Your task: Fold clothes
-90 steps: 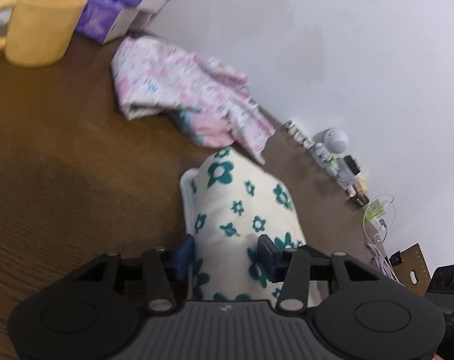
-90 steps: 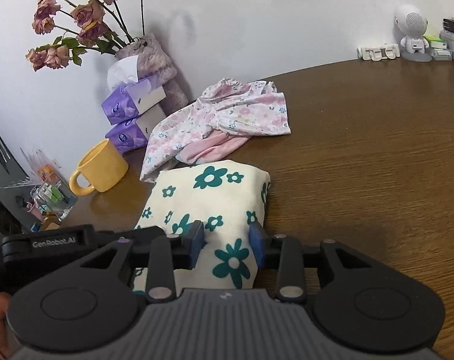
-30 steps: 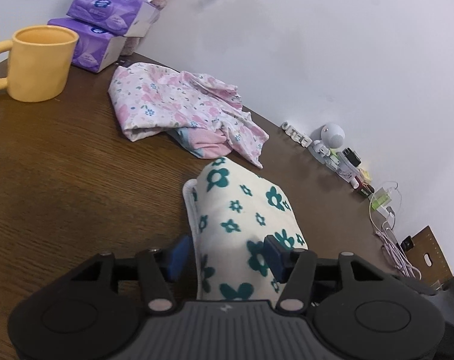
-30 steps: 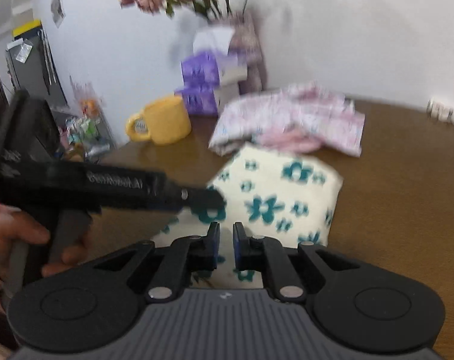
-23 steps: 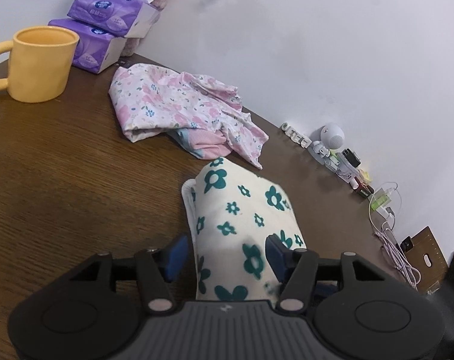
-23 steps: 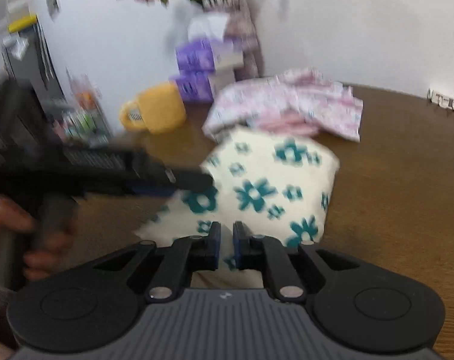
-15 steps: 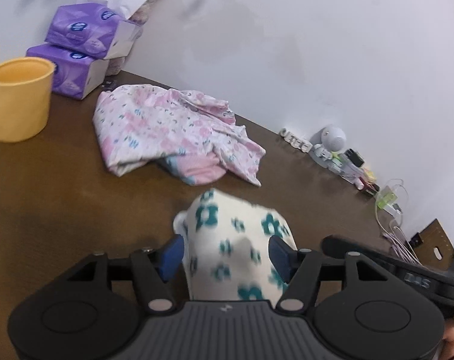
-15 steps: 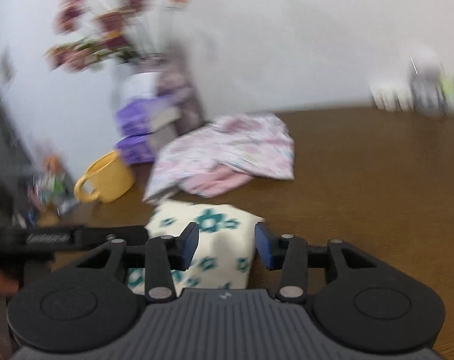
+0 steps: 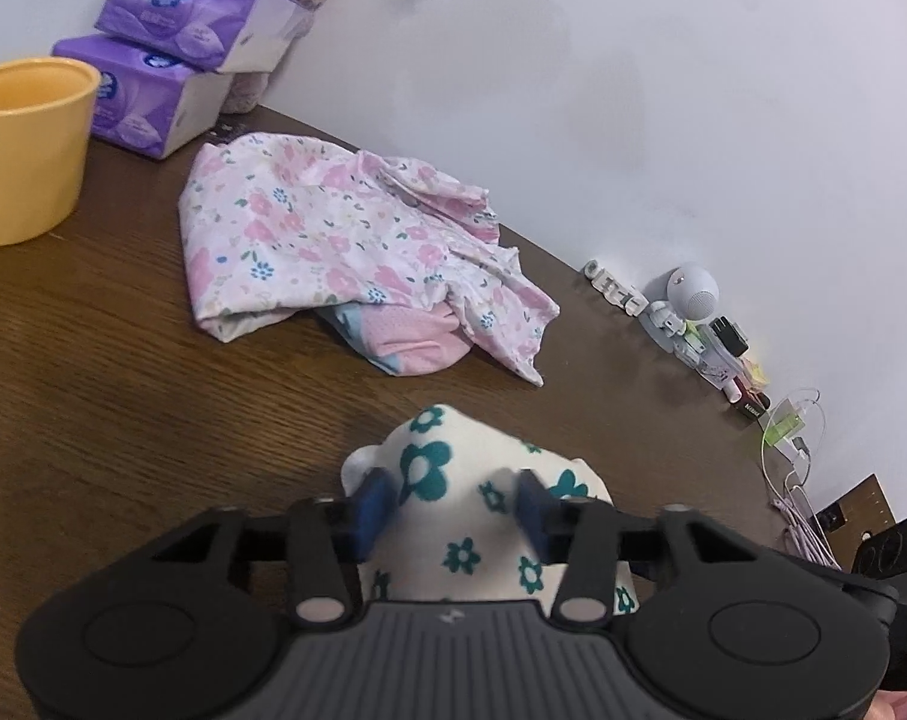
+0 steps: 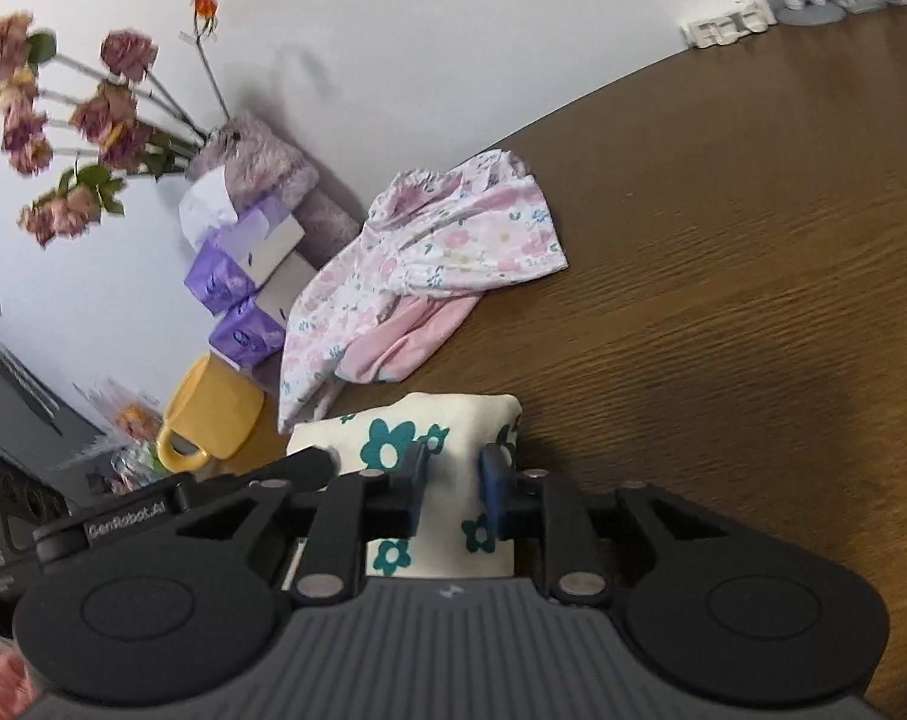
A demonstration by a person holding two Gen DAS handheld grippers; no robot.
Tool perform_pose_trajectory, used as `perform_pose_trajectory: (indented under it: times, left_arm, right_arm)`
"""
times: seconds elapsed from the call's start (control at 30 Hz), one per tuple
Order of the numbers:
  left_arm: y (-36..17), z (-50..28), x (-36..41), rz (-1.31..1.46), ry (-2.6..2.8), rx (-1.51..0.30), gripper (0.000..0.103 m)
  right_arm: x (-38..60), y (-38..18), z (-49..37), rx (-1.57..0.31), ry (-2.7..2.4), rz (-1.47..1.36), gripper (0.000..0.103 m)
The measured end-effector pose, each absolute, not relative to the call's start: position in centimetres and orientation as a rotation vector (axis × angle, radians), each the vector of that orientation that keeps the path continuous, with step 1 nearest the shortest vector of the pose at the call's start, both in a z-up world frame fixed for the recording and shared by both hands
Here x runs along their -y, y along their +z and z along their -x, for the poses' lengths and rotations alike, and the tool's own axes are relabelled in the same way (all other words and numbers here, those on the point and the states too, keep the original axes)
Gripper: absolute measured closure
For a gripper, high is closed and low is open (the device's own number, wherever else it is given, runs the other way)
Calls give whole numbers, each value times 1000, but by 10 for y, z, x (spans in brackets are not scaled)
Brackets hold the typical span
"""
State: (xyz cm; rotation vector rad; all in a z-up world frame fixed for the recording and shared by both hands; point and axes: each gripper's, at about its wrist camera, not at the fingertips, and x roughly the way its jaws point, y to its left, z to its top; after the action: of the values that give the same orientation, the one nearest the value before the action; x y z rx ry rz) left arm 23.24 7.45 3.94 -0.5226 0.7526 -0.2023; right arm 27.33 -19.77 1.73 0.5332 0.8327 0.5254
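Both grippers on the cream flower-print garment (image 9: pixel 453 516), folded into a compact bundle at the near edge of the worktop (image 9: pixel 93 372).

Left gripper (image 9: pixel 453 507): jaws set wide with the bundle's left end between them. Pads look to touch the cloth on both sides, but I cannot tell if they actually press.

Right gripper (image 10: pixel 452 483): jaws closing, narrow gap, the bundle's right end between them. Pads at the cloth; a firm bite isn't clear from this view either.

Step, as I read it: the cream piece looks folded, and I'm taking it by both ends to tidy it or shift it aside.

The pink floral garment (image 9: pixel 357 246) lies crumpled farther back, well apart from the bundle, with a pink piece (image 10: pixel 399 339) poking out under it. Not folded yet.

Next move calls for:
- even grip on both ends so layers don't slip
- moving the bundle level, no twist
- staying clear of the yellow mug (image 9: pixel 24 147) and tissue packs (image 9: pixel 153 78) at far left
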Motion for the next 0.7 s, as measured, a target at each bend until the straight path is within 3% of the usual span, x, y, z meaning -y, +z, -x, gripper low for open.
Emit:
perform_pose_trajectory:
  times: [0.27,0.33,0.37,0.4,0.5,0.53,0.57,0.63,0.67,0.7]
  left_arm:
    - [35,-251,-78,563,-170,-739,42]
    - [31,-256,-79,585,-183,-744,52]
    - [28,-259,-79,595,-192,-756,68]
    - [26,-260,-79,597,-193,-765,70]
    - [26,-258,-81,603,-194,-756,69]
    - [28,-257,-82,609,-195,-751,62]
    - [29,-256,-82,611,-188,-744,48]
    - [30,-256,-83,603,-170,-732,44]
    - [30,-256,-84,599,-161,-726,51]
    - [29,-256,-84,600,-165,-729,72]
  right_arm:
    - [196,23,-270,-774,464,-488,67]
    - [192,18,-277,-778,450,-505,69]
    - [190,14,-280,-784,465,-532,75]
    - [187,12,-281,-791,469,-537,86]
    - [186,13,-279,-784,471,-539,86]
    - [186,14,-278,-777,470,-537,83]
    - [187,16,-277,-770,469,-535,82]
    - [189,17,-278,-760,458,-540,71]
    - [191,17,-280,-757,449,-547,71]
    - [190,16,-282,-762,451,-549,72]
